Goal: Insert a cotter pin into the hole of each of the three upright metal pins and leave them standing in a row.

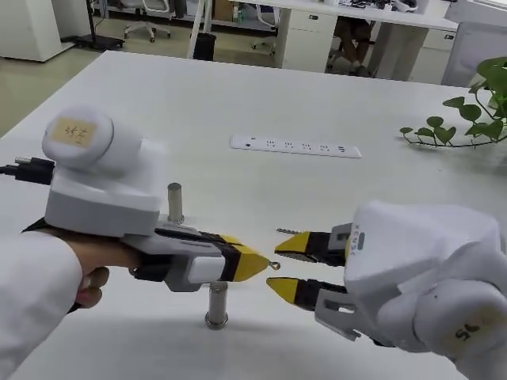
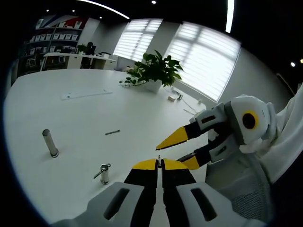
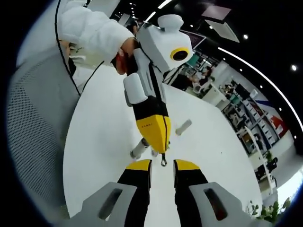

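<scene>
Over a white table [image 1: 238, 87], the left gripper [image 1: 266, 265] is clamped on a small cotter pin [image 1: 274, 265] (its loop pokes past the yellow tips), facing the right gripper [image 3: 163, 166], whose jaws stand apart, while a far metal pin [image 1: 175, 203] and a near metal pin [image 1: 216, 305] stand upright beside the left gripper.

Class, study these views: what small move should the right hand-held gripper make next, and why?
Probably close the right hand-held gripper on the thin metal cotter pin. Its yellow-tipped jaws stand open either side of the pin's loop, which pokes from the shut left hand-held gripper, suggesting a handover.
</scene>
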Action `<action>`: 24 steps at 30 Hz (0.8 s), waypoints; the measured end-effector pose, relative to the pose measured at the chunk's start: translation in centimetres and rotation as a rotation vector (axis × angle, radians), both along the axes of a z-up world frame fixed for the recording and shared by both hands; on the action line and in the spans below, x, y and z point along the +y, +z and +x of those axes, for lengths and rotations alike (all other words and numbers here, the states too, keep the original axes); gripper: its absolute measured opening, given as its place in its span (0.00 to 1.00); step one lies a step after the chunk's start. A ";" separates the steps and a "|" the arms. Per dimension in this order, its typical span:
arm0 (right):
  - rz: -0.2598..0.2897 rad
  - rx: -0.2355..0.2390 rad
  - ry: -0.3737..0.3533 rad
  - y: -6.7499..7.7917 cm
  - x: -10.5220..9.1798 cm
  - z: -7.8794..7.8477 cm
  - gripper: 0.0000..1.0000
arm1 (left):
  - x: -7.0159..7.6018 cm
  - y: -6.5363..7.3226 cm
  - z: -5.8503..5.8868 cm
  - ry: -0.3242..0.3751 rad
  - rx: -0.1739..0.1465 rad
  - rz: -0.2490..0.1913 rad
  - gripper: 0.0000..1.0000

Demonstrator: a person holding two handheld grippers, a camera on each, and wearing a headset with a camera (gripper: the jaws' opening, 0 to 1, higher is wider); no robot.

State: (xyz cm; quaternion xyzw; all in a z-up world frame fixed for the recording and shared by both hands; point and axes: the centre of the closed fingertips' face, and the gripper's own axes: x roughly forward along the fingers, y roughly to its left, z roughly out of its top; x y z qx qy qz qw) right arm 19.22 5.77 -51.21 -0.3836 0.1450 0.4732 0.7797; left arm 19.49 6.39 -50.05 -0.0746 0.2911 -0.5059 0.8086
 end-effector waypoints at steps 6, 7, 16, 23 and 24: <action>0.101 0.216 -0.078 -1.0 -0.6 -0.3 0.15 | 0.8 -0.4 -0.1 -0.007 -0.037 0.033 0.00; 0.143 0.262 -0.074 -0.9 -0.4 -0.5 0.14 | 1.0 -0.4 -0.1 -0.004 -0.036 0.032 0.00; 0.277 0.479 -0.055 -0.8 0.4 -1.7 0.16 | 1.7 0.0 -0.7 -0.042 -0.136 0.050 0.00; 0.293 0.477 -0.035 -0.5 0.7 -1.6 0.18 | 1.0 0.8 -2.2 -0.190 -0.311 0.070 0.00; 0.292 0.477 -0.029 -0.4 0.7 -1.8 0.18 | 0.8 0.9 -2.6 -0.202 -0.313 0.063 0.00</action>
